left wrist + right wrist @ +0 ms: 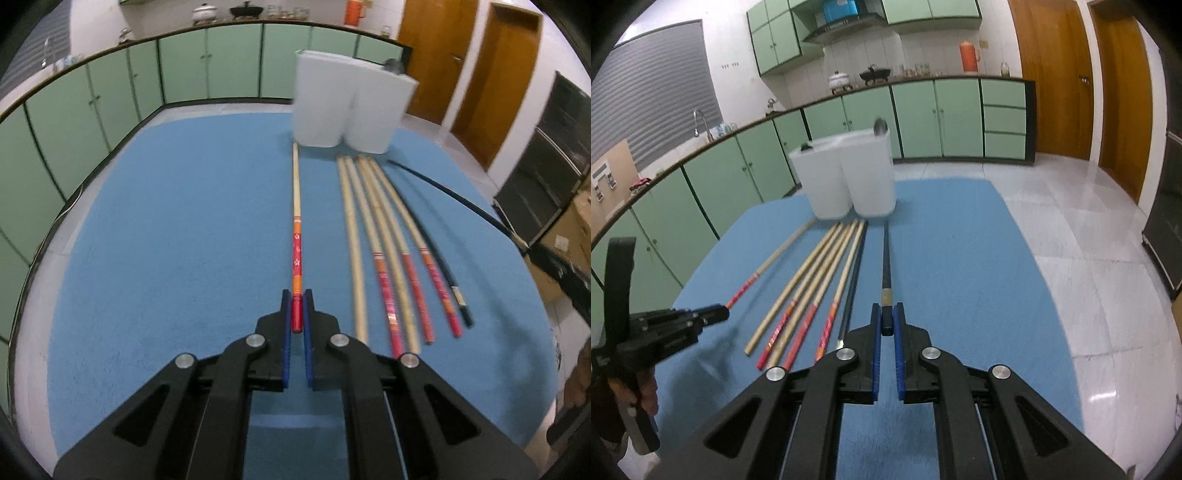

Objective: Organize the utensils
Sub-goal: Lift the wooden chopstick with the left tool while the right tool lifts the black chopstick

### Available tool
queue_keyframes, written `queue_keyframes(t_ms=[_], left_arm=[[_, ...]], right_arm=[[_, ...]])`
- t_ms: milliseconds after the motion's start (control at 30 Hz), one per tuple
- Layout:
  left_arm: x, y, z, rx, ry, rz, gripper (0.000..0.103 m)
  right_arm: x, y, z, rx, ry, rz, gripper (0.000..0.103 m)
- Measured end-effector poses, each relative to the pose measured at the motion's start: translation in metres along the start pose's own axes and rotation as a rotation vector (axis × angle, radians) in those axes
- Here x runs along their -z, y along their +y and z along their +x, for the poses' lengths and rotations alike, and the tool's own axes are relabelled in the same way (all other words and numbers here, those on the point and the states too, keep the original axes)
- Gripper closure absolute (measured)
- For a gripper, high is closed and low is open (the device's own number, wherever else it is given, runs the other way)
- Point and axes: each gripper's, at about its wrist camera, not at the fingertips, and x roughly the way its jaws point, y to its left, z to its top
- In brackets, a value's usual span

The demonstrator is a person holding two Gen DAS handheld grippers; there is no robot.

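My left gripper [296, 295] is shut on the red end of a red-and-orange patterned wooden chopstick [296, 206], which points toward the white utensil holder [347, 107]. My right gripper [887, 308] is shut on the butt of a black chopstick [885, 258] that also points at the white utensil holder [849, 173]. Several wooden chopsticks [380, 243] lie side by side on the blue mat, with another black chopstick [448, 258] at their right. In the right wrist view the same row of chopsticks [812, 288] lies left of my right gripper, and the left gripper [720, 314] shows at far left.
The blue mat [166, 221] covers the table; its right edge drops to a tiled floor [1089, 258]. A spoon [880, 126] stands in the holder's right compartment. Green cabinets [92, 99] run behind the table. A hand [642, 395] holds the left gripper's handle.
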Motion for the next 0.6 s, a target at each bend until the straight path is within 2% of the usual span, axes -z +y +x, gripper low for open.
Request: queue_keyframes(t_ms=[133, 167, 200, 267, 367, 467, 600], left_arm=[[-0.002, 0.009, 0.014, -0.009, 0.0, -0.018, 0.097], [-0.002, 0.01, 0.016, -0.003, 0.003, -0.026, 0.092], [-0.001, 0.012, 0.015, 0.001, 0.006, -0.033, 0.076], [0.002, 0.012, 0.011, -0.003, -0.006, -0.045, 0.053], [0.008, 0.009, 0.006, -0.003, -0.016, -0.022, 0.054], [0.016, 0.009, 0.007, -0.003, 0.0, -0.016, 0.063], [0.018, 0.009, 0.007, -0.017, -0.017, -0.001, 0.064]], right_arm=[[0.011, -0.003, 0.018, 0.011, 0.04, 0.012, 0.097], [0.013, -0.004, 0.022, 0.014, 0.05, 0.012, 0.096], [0.016, -0.004, 0.024, 0.017, 0.055, 0.012, 0.096], [0.02, -0.005, 0.03, 0.023, 0.071, 0.013, 0.096], [0.026, -0.007, 0.034, 0.024, 0.085, 0.021, 0.096], [0.027, -0.006, 0.038, 0.021, 0.088, 0.022, 0.096], [0.029, -0.007, 0.038, 0.019, 0.093, 0.026, 0.096]])
